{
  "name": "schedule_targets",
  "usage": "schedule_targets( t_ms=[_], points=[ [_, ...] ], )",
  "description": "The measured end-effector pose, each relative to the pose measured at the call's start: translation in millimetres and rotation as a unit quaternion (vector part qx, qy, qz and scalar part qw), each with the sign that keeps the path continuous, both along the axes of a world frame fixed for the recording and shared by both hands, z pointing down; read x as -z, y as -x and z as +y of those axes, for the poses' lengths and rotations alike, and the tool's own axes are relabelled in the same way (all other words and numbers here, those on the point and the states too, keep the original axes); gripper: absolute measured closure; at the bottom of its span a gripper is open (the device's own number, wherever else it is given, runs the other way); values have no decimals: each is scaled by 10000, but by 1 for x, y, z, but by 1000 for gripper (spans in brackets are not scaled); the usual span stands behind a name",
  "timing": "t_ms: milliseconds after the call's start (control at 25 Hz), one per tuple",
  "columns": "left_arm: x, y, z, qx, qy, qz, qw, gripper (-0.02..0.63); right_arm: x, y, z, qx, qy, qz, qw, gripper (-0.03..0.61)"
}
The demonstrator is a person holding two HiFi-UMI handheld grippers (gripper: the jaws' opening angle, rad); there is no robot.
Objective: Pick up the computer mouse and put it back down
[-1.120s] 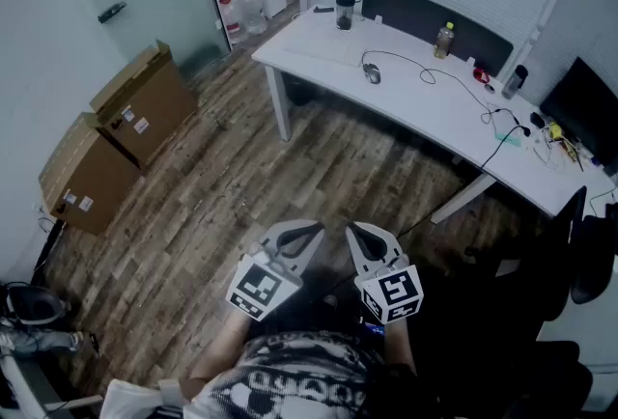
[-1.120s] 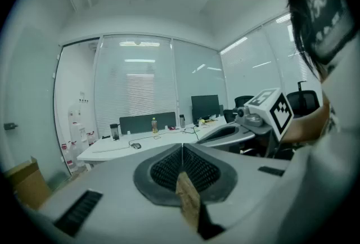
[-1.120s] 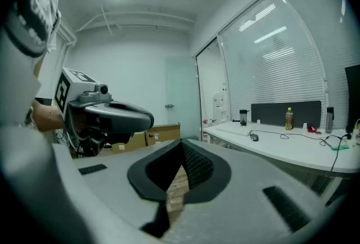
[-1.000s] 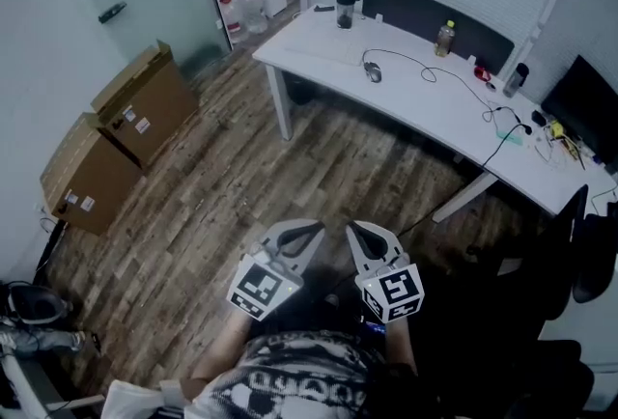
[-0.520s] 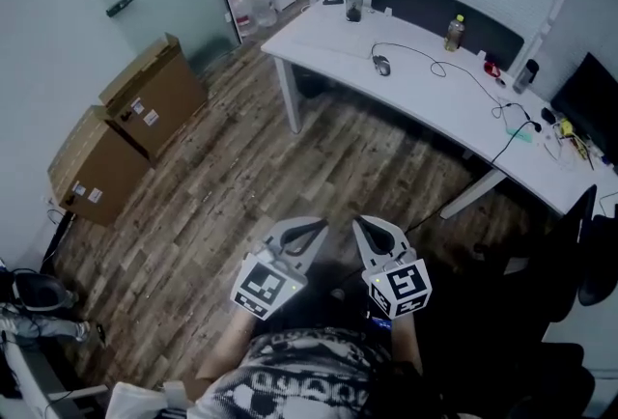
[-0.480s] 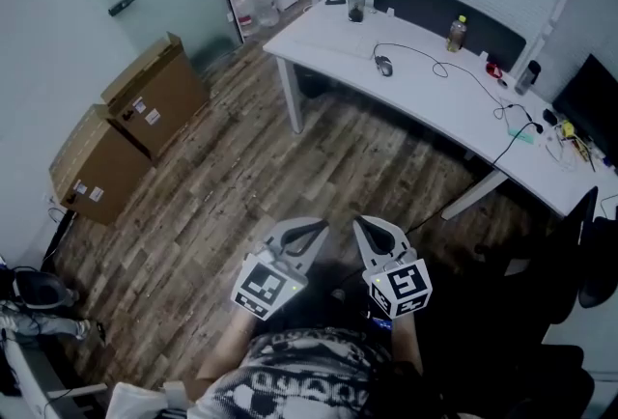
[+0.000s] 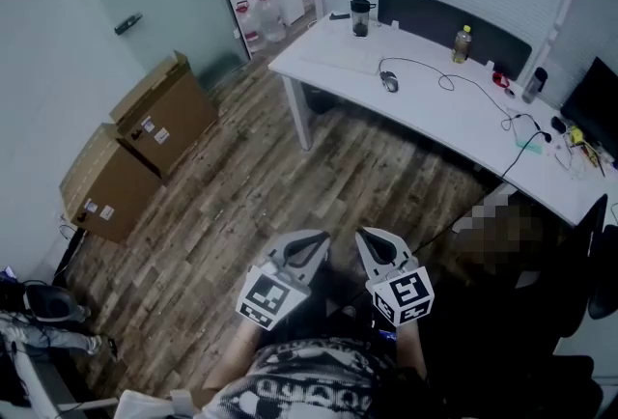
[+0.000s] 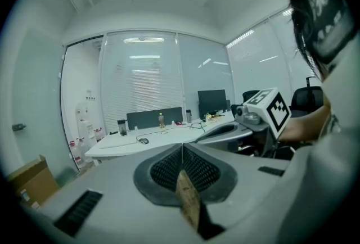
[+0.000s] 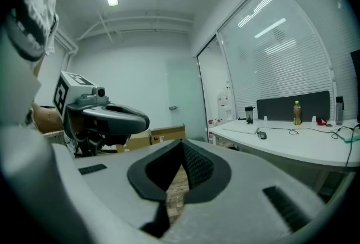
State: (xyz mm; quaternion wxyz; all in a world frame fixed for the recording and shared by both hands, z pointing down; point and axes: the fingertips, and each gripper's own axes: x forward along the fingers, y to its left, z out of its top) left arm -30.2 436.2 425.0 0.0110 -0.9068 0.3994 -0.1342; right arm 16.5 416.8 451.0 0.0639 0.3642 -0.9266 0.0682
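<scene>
The computer mouse (image 7: 389, 82) is small and dark, with a black cable, and lies on the long white desk (image 7: 463, 118) far ahead; it also shows as a speck in the left gripper view (image 8: 144, 140) and the right gripper view (image 9: 262, 135). My left gripper (image 7: 314, 240) and right gripper (image 7: 366, 238) are held side by side close to the person's body, over the wooden floor and far from the desk. Both are shut, the pads meeting with nothing between them.
On the desk stand a dark cup (image 7: 360, 17), a yellow-capped bottle (image 7: 463, 42), a monitor (image 7: 591, 104) and loose cables. Two cardboard boxes (image 7: 135, 156) sit by the left wall. Black office chairs (image 7: 570, 311) stand at the right. Water jugs (image 7: 253, 16) stand beyond a glass door.
The head view has shifted a little, so the desk and boxes sit slightly further right and lower in the picture. Both grippers stay shut and in the same place.
</scene>
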Motion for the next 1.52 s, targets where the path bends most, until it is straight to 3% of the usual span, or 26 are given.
schedule_targets(
  t_ms=[400,680,1040,1280,1520],
  points=[
    [-26,9,-84,-325,241,60,9992,609,-24,13,-83,-224,280,118,9993,581],
    [-25,55,-193,-593,147,13,9981,609,-28,52,-189,-519,468,254,9972,581],
    [-26,111,-312,-851,300,132,9958,609,-22,104,-304,-830,563,359,9943,581],
    [-37,131,-353,-1137,451,134,9924,609,-27,122,-340,-1103,653,422,9909,581],
    [-40,128,-374,-1316,464,243,9899,609,-37,117,-351,-1302,793,545,9868,581]
  ],
)
